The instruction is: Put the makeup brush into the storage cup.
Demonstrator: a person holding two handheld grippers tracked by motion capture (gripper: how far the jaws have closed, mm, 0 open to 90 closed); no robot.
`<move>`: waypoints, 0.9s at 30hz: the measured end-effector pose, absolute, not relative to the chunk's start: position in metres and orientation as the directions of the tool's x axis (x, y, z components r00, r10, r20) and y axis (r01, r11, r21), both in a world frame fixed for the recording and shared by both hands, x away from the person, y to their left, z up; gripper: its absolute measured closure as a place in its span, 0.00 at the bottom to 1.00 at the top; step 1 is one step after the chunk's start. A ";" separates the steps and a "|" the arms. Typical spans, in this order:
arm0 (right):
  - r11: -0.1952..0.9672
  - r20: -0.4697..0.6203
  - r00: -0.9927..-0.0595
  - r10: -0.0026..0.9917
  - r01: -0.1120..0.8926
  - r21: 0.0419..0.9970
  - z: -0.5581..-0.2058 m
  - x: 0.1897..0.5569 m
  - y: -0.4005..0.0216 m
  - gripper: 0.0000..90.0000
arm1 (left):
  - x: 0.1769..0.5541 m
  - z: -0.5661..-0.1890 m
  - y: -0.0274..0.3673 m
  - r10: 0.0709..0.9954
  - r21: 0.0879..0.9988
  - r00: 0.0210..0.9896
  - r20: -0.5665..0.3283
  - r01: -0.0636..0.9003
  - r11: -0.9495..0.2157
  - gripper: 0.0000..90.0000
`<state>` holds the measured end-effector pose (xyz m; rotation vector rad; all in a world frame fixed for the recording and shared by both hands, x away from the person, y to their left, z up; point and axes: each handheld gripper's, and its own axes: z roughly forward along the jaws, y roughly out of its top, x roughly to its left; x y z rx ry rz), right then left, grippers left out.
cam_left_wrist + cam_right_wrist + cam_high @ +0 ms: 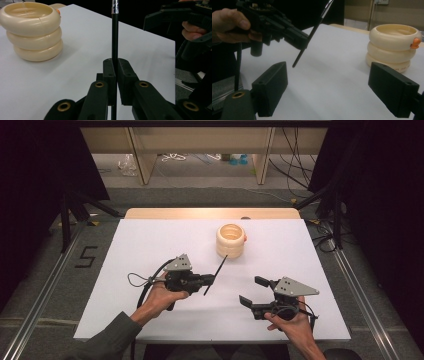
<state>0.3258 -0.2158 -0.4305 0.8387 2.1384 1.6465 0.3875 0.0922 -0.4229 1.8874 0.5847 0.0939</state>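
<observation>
A thin black rod (216, 275) with a silver band near its far end is clamped in my left gripper (209, 280), which hovers over the middle of the white table. The left gripper view has both jaws pressed against the rod (114, 37), my left gripper (116, 68) shut on it. My right gripper (252, 291) is held to the right, nearer the front edge, open with nothing between its jaws. Seen from my right gripper (332, 87), the left gripper (300, 41) holds the rod (312, 35) slanted, lower tip above the table.
A cream container shaped like three stacked rings (231, 241), with a small orange piece on its side (415, 43), stands on the far middle of the white table (150, 245). Dark tripod legs (75, 210) flank the table, and shelving lies beyond.
</observation>
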 end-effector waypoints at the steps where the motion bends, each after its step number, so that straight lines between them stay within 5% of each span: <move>1: 0.158 0.108 -0.778 0.620 0.258 0.953 -0.429 0.328 -0.215 0.17 | 0.387 -0.423 0.091 0.436 0.896 0.876 -0.205 0.347 -0.277 0.95; 12: 0.067 0.181 -0.778 0.602 0.275 0.959 -0.427 0.348 -0.202 0.20 | 0.382 -0.423 0.087 0.427 0.907 0.874 -0.231 0.353 -0.231 0.95; 27: 0.037 0.208 -0.793 0.573 0.278 0.960 -0.420 0.366 -0.189 0.36 | 0.381 -0.424 0.087 0.438 0.918 0.867 -0.235 0.347 -0.193 0.94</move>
